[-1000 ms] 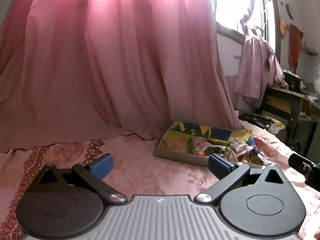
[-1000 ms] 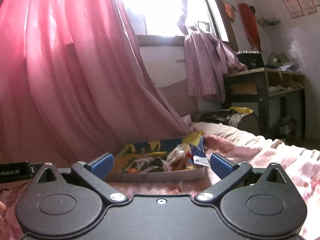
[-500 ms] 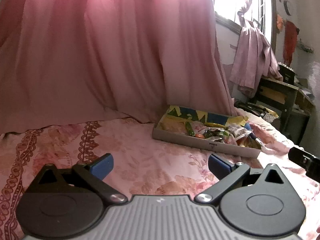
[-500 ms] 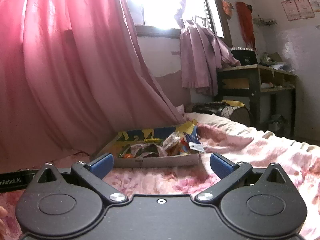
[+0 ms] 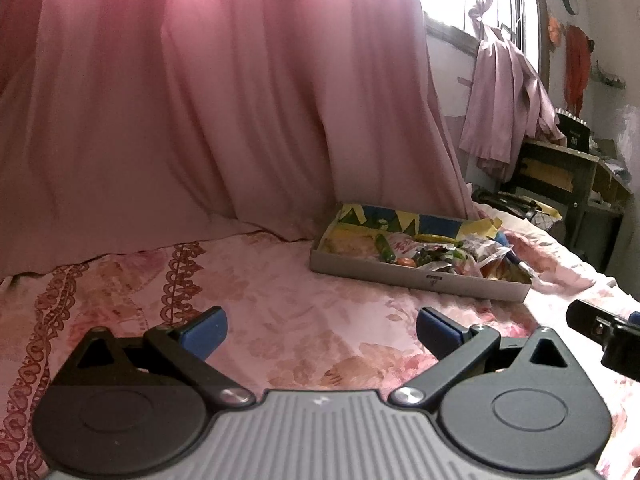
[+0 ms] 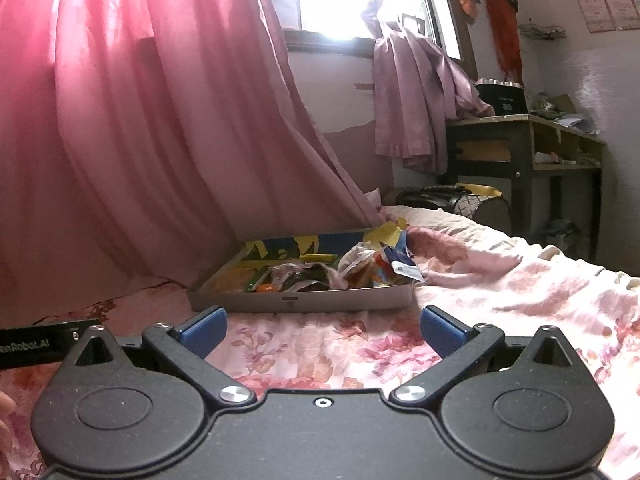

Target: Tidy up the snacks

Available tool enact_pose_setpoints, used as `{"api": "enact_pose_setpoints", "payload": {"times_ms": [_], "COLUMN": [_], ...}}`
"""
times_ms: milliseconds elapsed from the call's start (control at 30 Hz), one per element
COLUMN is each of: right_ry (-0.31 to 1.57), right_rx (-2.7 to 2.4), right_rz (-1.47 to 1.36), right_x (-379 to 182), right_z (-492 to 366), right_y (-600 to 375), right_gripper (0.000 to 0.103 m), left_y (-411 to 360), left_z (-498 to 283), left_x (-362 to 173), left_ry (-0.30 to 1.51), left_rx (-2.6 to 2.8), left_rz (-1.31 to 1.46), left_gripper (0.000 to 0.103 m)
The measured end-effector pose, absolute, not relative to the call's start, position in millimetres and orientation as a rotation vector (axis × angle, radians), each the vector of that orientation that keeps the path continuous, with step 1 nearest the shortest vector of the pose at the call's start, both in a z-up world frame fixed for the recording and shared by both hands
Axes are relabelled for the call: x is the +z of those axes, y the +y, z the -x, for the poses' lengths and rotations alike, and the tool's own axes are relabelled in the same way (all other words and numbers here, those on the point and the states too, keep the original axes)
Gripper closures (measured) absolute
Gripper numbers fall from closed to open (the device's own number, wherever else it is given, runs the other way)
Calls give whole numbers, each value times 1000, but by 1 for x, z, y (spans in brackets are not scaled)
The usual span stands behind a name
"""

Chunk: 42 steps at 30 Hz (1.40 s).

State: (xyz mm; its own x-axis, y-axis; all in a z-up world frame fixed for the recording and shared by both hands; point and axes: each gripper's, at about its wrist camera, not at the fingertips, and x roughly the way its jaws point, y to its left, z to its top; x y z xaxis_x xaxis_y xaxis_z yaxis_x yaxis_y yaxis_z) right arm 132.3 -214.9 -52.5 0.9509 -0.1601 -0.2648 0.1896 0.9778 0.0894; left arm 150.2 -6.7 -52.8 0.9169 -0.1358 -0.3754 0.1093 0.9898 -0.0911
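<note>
A shallow cardboard box (image 5: 420, 278) with several snack packets (image 5: 436, 250) piled inside lies on the pink floral bedspread (image 5: 300, 312). It also shows in the right wrist view (image 6: 304, 302), straight ahead, with the packets (image 6: 320, 274) heaped in it. My left gripper (image 5: 320, 326) is open and empty, over the bedspread, short of and left of the box. My right gripper (image 6: 322, 326) is open and empty, just short of the box's near wall.
A pink curtain (image 5: 240, 100) hangs behind the bed. A dark wooden desk (image 6: 528, 152) and a basket (image 6: 452, 202) stand at the right. The right gripper's body (image 5: 604, 330) shows at the left view's right edge.
Both grippers have tilted down and moved closer to the bed. The box now sits higher and nearer in both views. Both stay open.
</note>
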Motion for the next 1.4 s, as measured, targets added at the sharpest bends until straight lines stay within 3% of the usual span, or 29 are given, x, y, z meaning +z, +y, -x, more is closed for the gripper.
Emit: {"api": "enact_pose_setpoints", "payload": {"times_ms": [1400], "right_ry": [357], "right_rx": [-178], "right_rz": [-101], "right_x": [-61], "right_z": [-145], "right_y": [-213], "right_gripper": [1], "left_y": [-7], "left_z": [-153], "left_x": [-60], "left_ry": [392], "left_rx": [-125], "left_rz": [8], "left_gripper": [0]}}
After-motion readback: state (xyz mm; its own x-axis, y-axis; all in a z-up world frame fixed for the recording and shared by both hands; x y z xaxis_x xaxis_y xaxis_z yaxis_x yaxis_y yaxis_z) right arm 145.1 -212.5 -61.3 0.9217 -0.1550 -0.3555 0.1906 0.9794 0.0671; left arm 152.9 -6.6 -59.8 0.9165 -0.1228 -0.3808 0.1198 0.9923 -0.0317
